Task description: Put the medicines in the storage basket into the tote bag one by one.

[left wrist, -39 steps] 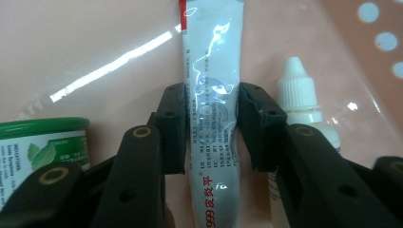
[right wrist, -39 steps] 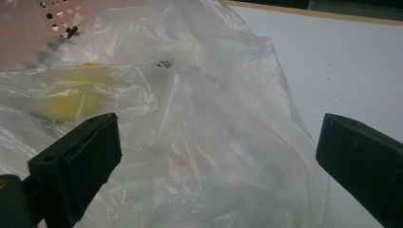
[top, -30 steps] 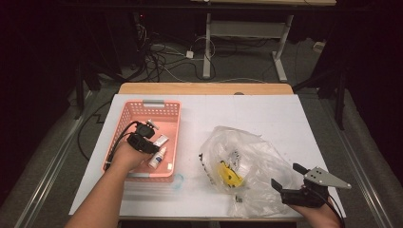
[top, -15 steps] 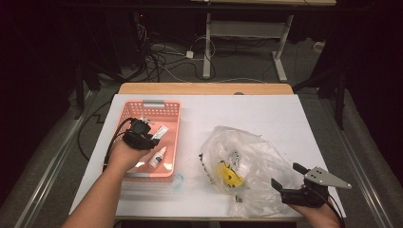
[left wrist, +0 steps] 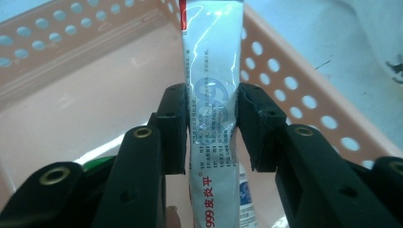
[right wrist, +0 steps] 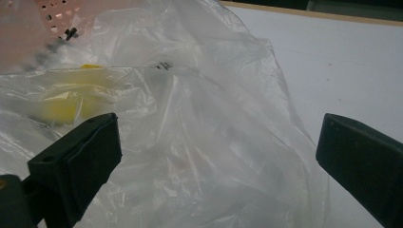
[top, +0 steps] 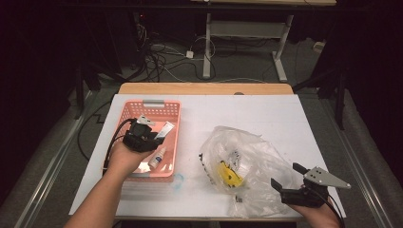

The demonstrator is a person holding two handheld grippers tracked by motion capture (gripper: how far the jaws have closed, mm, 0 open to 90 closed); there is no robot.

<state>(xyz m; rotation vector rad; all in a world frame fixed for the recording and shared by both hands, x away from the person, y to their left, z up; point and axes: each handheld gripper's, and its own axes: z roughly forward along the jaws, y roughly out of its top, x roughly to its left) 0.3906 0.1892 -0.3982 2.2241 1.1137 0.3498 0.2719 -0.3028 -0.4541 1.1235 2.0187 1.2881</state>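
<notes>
- One silver ointment tube (left wrist: 211, 102) sits clamped between your left gripper (top: 151, 136) pads, held over the pink basket (top: 167, 173), seemingly for sorting.
- One small dropper bottle (top: 157, 158) lies in that basket.
- Your right gripper (top: 291, 176) rests wide apart, empty, at the clear plastic bag (top: 266, 156), probably ready to steady it.
- One yellow item (top: 228, 174) shows inside the bag.

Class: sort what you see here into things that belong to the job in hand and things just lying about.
In the job: left claw, shut on the white tube; pink basket; small bottle inside it.
Lying about: clear plastic bag, yellow item inside; open right claw.
</notes>
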